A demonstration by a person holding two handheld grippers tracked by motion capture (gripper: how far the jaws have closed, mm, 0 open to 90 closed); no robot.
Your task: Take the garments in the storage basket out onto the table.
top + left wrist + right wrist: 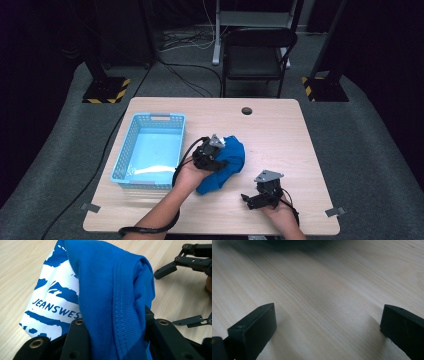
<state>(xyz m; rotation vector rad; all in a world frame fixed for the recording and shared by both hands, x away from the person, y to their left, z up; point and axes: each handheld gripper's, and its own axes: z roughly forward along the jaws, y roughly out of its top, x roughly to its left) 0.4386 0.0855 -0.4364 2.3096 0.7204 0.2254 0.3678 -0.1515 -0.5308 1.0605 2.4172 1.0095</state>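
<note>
A crumpled blue T-shirt (228,164) lies mid-table, just right of the basket. My left gripper (212,153) is over its left part and shut on a bunched fold. In the left gripper view the ribbed blue cloth (105,285) runs down between the two black jaws of the left gripper (115,325); a white print with blue lettering (53,302) shows on its left. My right gripper (251,198) rests low near the table's front edge, apart from the shirt. Its jaws stand wide open over bare wood in the right gripper view (328,320) and also in the left gripper view (178,293).
A light blue slotted basket (123,150) stands empty on the table's left part. There is a round cable hole (246,110) near the far edge. A dark folding chair (256,55) stands behind the table. Bare wood stretches across the right half.
</note>
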